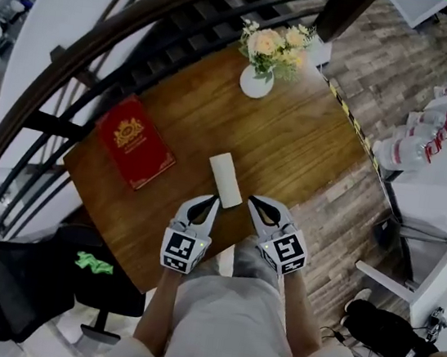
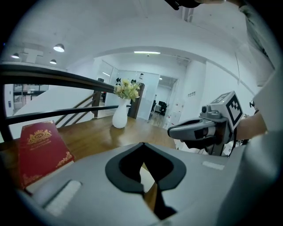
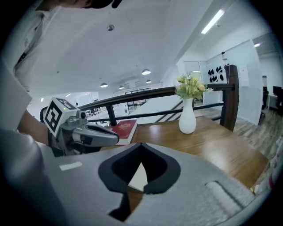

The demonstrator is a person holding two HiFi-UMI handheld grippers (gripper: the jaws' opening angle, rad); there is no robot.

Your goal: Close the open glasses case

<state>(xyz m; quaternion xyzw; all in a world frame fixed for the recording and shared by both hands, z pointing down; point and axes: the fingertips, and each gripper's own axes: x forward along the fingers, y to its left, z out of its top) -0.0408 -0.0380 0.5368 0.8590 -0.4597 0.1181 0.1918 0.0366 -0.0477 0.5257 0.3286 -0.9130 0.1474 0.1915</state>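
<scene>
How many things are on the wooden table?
3: a red book at the left, a vase of flowers at the far side, a white glasses case near the middle. Part of the near edge is hidden.

On the table [image 1: 310,153], case [image 1: 226,180] lay by the near edge, book [image 1: 135,142] at the left edge, vase [image 1: 256,82] at the far corner.

The table [image 1: 310,153] is varnished wood with visible grain and a soft sheen. The glasses case [image 1: 226,180] looks smooth, matt white. Beside the glasses case the book [image 1: 135,142] has a red, gilt-stamped cover; beyond the glasses case the vase [image 1: 256,82] is smooth white.
</scene>
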